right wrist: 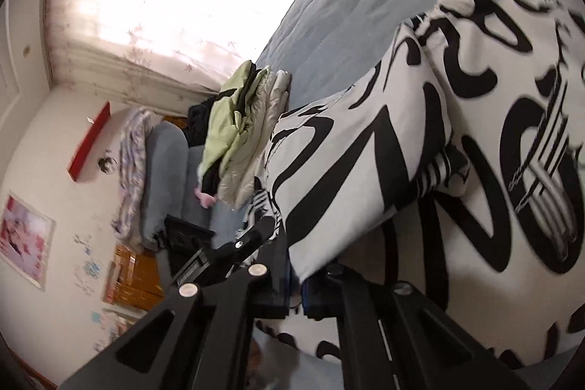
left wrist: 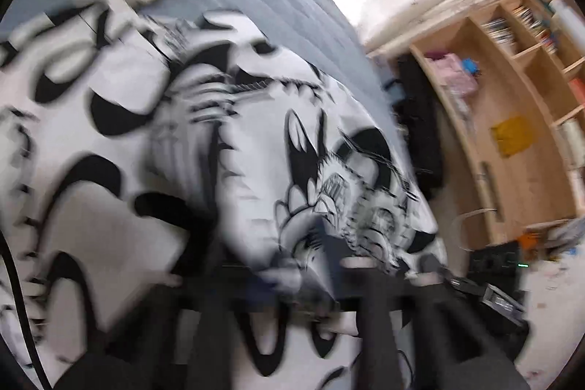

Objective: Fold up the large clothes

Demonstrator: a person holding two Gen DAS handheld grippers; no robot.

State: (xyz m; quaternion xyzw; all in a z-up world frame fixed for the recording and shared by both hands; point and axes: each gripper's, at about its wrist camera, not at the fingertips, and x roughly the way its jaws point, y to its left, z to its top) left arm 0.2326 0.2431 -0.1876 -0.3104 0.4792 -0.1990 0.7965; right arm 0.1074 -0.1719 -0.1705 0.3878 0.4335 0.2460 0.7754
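Both the left gripper (left wrist: 321, 280) and right gripper (right wrist: 296, 295) are clenched on the soft, light, floppy black-and-white garment (left wrist: 226, 134), best held at its six o'clock edge.

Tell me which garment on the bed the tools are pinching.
The white garment with black graphic print, spread across the grey bedcover. The right tool grips its edge; the pale green and cream clothes lie stacked apart, untouched.
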